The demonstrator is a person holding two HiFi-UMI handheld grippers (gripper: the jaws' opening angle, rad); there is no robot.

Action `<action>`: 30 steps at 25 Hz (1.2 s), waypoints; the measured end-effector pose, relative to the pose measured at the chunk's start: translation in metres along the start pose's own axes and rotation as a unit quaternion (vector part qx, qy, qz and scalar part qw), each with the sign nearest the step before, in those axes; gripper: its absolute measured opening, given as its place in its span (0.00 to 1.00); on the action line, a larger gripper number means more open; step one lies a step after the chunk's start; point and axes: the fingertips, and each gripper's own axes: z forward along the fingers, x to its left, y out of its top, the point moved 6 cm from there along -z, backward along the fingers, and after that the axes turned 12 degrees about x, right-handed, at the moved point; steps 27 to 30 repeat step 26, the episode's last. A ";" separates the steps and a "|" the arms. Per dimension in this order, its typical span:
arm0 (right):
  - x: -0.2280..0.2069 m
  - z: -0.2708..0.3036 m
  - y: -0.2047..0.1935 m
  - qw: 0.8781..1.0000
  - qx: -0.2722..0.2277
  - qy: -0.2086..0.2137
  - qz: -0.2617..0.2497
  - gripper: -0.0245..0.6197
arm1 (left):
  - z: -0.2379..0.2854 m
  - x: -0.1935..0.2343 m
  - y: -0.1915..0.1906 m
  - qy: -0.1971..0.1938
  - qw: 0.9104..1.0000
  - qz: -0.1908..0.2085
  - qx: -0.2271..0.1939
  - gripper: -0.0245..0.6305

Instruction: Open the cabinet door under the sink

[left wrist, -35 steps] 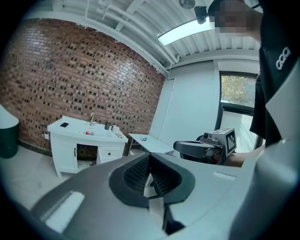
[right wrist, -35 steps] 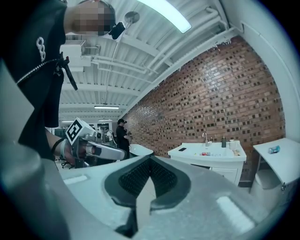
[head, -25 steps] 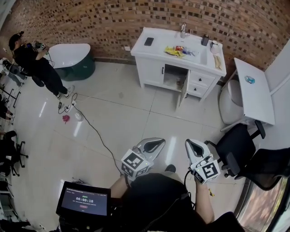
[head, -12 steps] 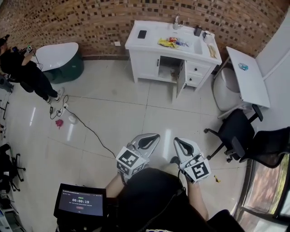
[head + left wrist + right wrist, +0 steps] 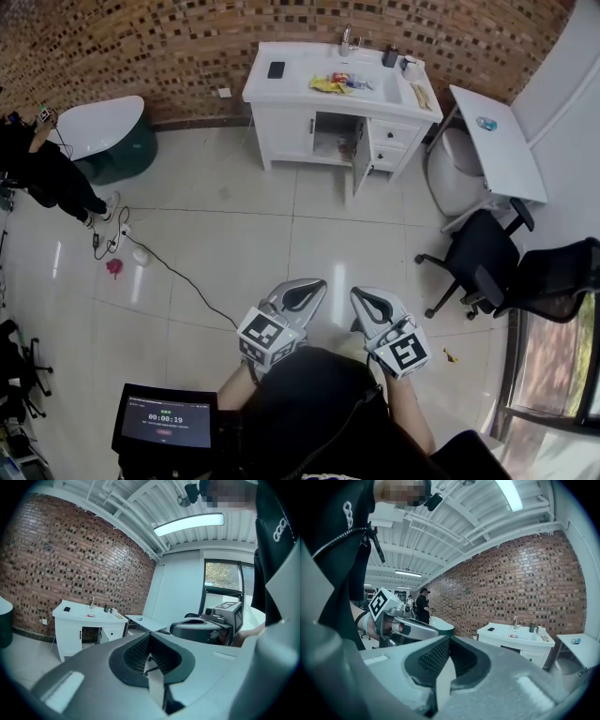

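Note:
The white sink cabinet (image 5: 281, 127) stands against the brick wall, far from me. Its door (image 5: 359, 167) under the sink hangs open, swung out toward the room, and shows a dark opening (image 5: 333, 142). My left gripper (image 5: 316, 284) and right gripper (image 5: 357, 293) are held close to my body over the tiled floor. Both are shut and empty, with their tips pointing toward the cabinet. The cabinet (image 5: 89, 629) is small in the left gripper view beyond my left gripper (image 5: 150, 636). In the right gripper view it (image 5: 518, 641) sits at the right, past my right gripper (image 5: 450, 639).
Two black office chairs (image 5: 483, 272) and a white table (image 5: 495, 141) stand at the right. A white tub (image 5: 94, 127) and a person in black (image 5: 47, 178) are at the left. A black cable (image 5: 178, 272) crosses the floor. A screen (image 5: 169, 420) hangs near my left side.
The cabinet has slid up and left in the head view and looks smaller, so I have drawn back from it. Both grippers stay shut near my body. The door stays open.

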 end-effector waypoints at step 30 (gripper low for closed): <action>0.031 0.017 0.005 1.000 0.020 -0.007 -0.002 0.03 | -0.029 0.003 -0.008 -0.024 1.000 0.003 0.001 0.06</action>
